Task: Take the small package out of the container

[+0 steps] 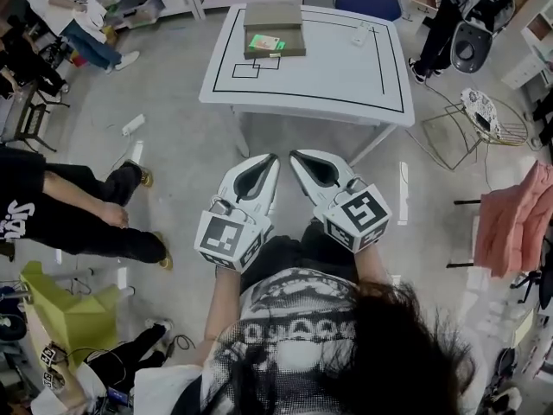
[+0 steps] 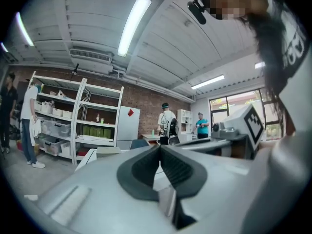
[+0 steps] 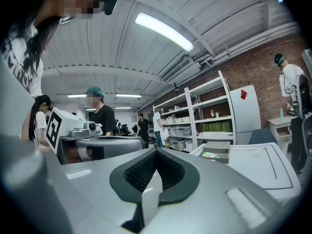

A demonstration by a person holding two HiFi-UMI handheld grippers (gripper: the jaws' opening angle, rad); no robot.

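Observation:
A tan open container (image 1: 275,29) sits at the back left of the white table (image 1: 346,67). In it lies a small green package (image 1: 265,42). I hold both grippers close to my body, well short of the table and above the floor. My left gripper (image 1: 271,159) is shut with nothing between its fingers, tips touching. My right gripper (image 1: 295,156) is shut and empty too. In the right gripper view the container (image 3: 218,151) and package (image 3: 210,154) show far off on the table (image 3: 265,167). The left gripper (image 2: 159,146) view shows its tips closed.
Black lines are marked on the tabletop, and a small white object (image 1: 361,34) lies at its back right. A person in black (image 1: 78,206) sits at the left. A wire stool (image 1: 479,124) and a pink cloth (image 1: 517,219) stand at the right. Shelves (image 2: 73,126) line the wall.

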